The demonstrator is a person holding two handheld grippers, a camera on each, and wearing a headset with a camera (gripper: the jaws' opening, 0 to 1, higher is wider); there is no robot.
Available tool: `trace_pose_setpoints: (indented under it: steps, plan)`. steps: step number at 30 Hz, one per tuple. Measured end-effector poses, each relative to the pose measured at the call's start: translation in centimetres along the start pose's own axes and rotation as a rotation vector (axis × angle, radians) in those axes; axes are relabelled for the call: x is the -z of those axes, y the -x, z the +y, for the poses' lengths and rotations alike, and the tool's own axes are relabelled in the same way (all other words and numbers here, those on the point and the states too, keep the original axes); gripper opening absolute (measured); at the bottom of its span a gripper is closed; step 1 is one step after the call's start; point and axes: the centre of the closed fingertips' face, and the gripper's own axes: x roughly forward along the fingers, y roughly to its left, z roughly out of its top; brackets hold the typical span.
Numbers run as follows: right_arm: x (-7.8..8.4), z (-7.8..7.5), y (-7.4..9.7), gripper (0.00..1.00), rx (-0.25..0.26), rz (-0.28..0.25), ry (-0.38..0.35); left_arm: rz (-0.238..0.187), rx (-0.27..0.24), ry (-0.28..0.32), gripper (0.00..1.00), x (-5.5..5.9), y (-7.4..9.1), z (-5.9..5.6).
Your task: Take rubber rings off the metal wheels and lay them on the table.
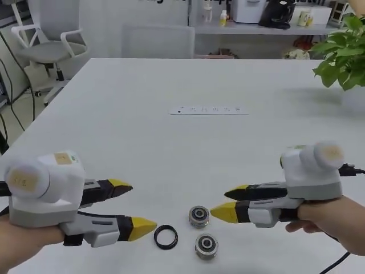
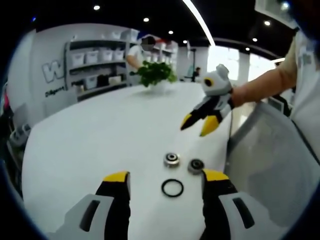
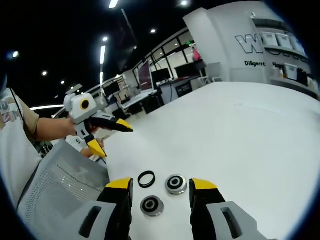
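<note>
The broad white bench [image 1: 171, 142] spreads ahead of both pairs of tongs. The left tongs [image 1: 142, 206], grey and black with yellow tips, stand wide open and hold nothing. The right tongs [image 1: 219, 203], of the same make, are parted less far and are also empty. The task's things lie between the two sets of tips. A small round metal wheel [image 1: 199, 216] with a dark rim lies flat just off the right tongs' lower tip, and a second metal wheel [image 1: 206, 246] lies flat just beside it, toward the person. A loose black rubber ring [image 1: 165, 237] lies flat just ahead of the left tongs' lower tip, apart from both wheels. The right tongs are nearer the wheels, so they would likely reach first. Round and flat, the wheels give no long axis to line up on.
</note>
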Motion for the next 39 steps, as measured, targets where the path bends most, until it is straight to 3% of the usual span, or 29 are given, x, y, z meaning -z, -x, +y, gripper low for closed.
trace_pose_setpoints:
  steps: [7, 23, 39]
  plan:
    - [0.7, -0.4, 1.9, 0.52, 0.027, 0.001, 0.049, -0.002, 0.003, -0.003, 0.61, -0.2, 0.0, -0.4]
    - [2.7, 1.1, 3.8, 0.67, 0.063, 0.023, 0.122, 0.002, 0.007, -0.008, 0.67, 0.4, 0.6, -1.4]
    - [3.6, 0.3, 5.7, 0.73, 0.103, 0.036, 0.170, 0.003, 0.001, -0.008, 0.69, 0.7, 1.4, -2.1]
